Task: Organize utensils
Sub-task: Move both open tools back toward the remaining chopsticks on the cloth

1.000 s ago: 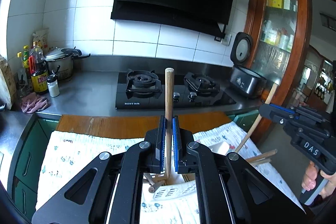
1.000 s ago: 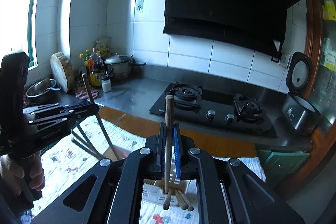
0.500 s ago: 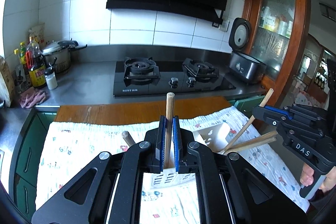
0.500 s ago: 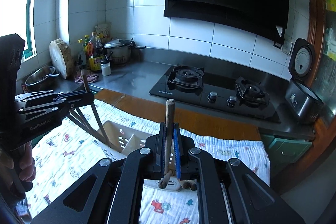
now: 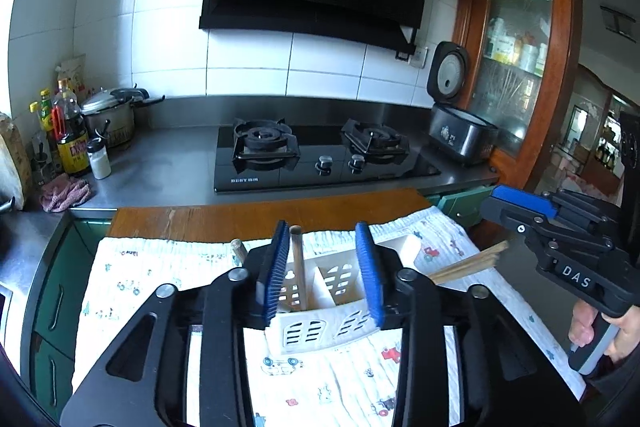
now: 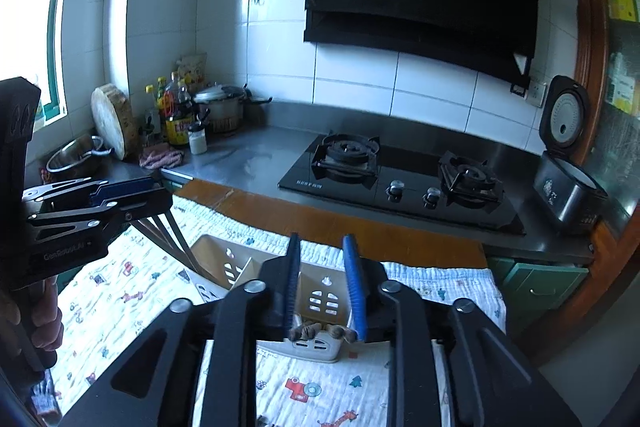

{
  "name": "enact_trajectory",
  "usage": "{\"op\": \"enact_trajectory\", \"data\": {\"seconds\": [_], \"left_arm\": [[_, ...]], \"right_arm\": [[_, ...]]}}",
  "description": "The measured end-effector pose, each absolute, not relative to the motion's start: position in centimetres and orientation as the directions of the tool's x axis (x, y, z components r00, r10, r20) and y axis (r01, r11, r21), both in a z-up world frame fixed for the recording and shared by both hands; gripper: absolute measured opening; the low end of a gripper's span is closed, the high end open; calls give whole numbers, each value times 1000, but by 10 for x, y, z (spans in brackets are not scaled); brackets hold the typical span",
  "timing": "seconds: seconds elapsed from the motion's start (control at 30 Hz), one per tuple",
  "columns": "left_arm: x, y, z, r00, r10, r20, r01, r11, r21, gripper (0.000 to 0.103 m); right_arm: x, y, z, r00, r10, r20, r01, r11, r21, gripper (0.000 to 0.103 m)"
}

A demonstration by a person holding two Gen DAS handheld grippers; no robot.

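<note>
Both grippers, left point(image 5: 324, 271) and right point(image 6: 324, 287), gape wide, holding nothing; the light, stiff wooden chopsticks point(image 5: 468, 263) in the caddy point(image 5: 320, 331) are best pinched mid-shaft.

Pale matt plastic makes the slotted utensil caddy point(image 5: 316, 331), standing on soft printed cotton cloth point(image 5: 132, 287). Bare wooden chopsticks point(image 5: 468, 263) lean out of it. Beyond the caddy, brushed steel countertop point(image 5: 176, 167) meets a glossy black glass hob point(image 5: 320, 163).
</note>
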State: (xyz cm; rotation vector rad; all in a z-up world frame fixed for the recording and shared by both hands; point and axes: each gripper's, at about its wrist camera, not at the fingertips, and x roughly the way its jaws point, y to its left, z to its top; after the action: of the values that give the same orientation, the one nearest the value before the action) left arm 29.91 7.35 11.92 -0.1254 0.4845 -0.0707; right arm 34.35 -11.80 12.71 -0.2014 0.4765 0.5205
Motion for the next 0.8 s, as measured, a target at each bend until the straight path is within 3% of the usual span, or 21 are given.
{"op": "enact_trajectory", "data": {"seconds": [0.23, 0.37, 0.8], "left_arm": [[255, 73, 121, 887, -81, -455, 15, 989, -147, 49], [222, 70, 113, 889, -45, -457, -16, 992, -128, 58], [132, 69, 58, 867, 2, -498, -85, 986, -144, 74]], "right_arm": [[300, -139, 143, 785, 433, -444, -513, 856, -71, 39], [267, -148, 132, 774, 428, -467, -516, 853, -73, 40], [162, -153, 11, 652, 414, -635, -542, 840, -9, 40]]}}
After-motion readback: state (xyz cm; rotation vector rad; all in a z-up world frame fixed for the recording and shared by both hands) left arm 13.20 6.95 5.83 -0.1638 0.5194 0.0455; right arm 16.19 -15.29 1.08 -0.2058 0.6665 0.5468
